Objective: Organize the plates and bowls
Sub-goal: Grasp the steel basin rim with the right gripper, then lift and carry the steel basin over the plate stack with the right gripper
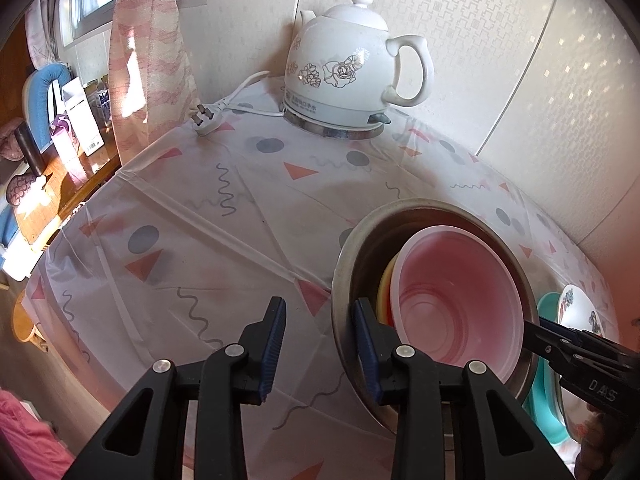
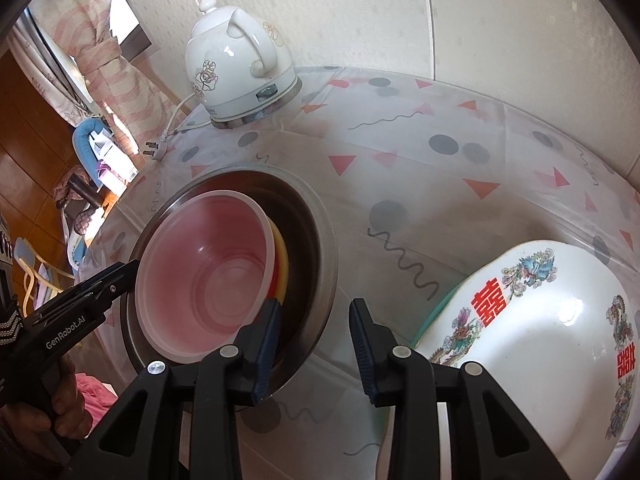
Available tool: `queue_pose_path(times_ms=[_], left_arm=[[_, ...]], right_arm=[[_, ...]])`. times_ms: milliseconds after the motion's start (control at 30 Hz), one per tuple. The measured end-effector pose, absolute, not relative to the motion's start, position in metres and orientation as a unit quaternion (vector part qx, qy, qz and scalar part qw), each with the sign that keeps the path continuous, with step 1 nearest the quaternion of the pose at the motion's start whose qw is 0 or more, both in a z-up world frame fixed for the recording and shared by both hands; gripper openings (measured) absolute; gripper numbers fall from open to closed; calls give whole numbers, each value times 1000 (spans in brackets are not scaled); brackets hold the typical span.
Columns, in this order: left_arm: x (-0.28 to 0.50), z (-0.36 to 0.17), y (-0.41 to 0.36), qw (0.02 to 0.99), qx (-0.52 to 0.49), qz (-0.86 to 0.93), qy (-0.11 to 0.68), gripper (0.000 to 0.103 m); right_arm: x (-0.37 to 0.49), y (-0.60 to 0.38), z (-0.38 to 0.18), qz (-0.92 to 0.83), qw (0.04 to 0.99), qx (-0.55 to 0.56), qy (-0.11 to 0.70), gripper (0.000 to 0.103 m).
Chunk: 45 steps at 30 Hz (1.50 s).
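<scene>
A steel bowl [image 1: 345, 264] stands on the patterned tablecloth and holds a translucent pink bowl [image 1: 460, 300] nested over yellow and red ones [image 1: 385, 292]. My left gripper [image 1: 320, 346] is open astride the steel bowl's left rim, one finger outside and one inside, with the pads apart from the metal. My right gripper [image 2: 315, 338] is open astride the opposite rim of the steel bowl [image 2: 320, 216], beside the pink bowl [image 2: 208, 264]. A white enamel basin with red characters [image 2: 540, 340] rests on a teal dish [image 2: 436, 312] to the right.
A white ceramic electric kettle [image 1: 344, 76] stands at the table's far edge by the wall, its cord and plug [image 1: 202, 118] lying to the left. The table drops off at the left toward a wooden desk [image 1: 68, 184] with boxes. A hand [image 2: 60, 404] holds the left gripper.
</scene>
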<state>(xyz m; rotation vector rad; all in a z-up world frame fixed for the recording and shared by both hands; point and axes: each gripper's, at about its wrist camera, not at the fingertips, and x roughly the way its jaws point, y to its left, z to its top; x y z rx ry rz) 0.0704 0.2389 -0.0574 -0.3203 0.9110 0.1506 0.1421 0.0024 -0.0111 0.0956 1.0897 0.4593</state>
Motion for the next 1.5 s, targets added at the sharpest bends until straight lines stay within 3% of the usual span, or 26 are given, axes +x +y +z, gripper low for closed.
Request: queue_pose_path(times_ms=[367, 700, 1033, 1233, 1500], left_arm=[[77, -61, 236, 885, -142, 71, 437, 35], [86, -67, 237, 883, -157, 57, 438, 33], [89, -73, 244, 873, -192, 39, 447, 31], [86, -70, 239, 876, -182, 34, 445, 14], [72, -69, 244, 878, -187, 30, 440, 14]], right_arm=[[149, 3, -10, 220, 829, 42, 513, 35], [160, 10, -8, 222, 833, 29, 506, 24], [169, 6, -10, 230, 817, 60, 525, 24], [167, 9, -9, 241, 813, 61, 527, 25], [163, 9, -10, 248, 806, 72, 532, 23]])
